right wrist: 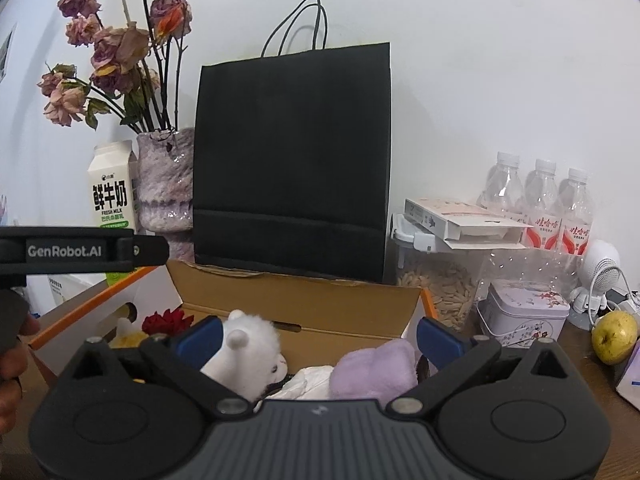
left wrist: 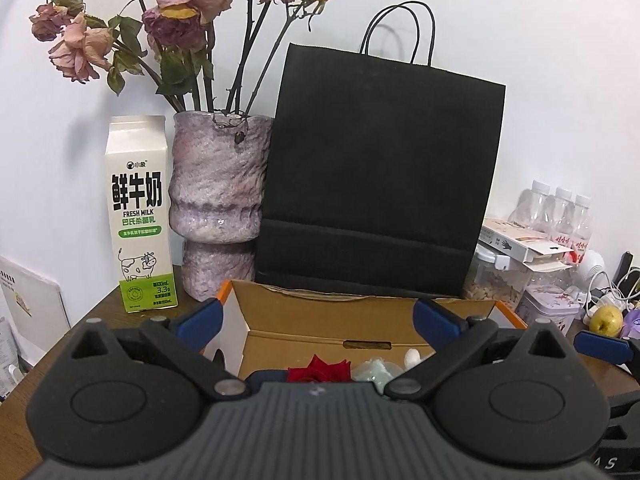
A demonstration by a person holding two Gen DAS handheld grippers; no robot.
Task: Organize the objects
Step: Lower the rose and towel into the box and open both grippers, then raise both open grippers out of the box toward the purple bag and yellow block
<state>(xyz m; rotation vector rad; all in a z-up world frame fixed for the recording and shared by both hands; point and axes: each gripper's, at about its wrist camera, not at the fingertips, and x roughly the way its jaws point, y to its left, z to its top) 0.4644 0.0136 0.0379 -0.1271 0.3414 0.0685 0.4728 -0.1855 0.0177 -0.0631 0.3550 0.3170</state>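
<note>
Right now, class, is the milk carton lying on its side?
No, the milk carton stands upright on the table beside the vase.

Wrist views facing (closely) shared box (left wrist: 320,320)

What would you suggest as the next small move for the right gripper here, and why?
Probably ease the right gripper forward and down toward the white plush toy in the cardboard box. Both grippers are open and hold nothing, and the toy lies just ahead, nearer the left finger than centred, so a slight shift left would likely help before closing.
</note>
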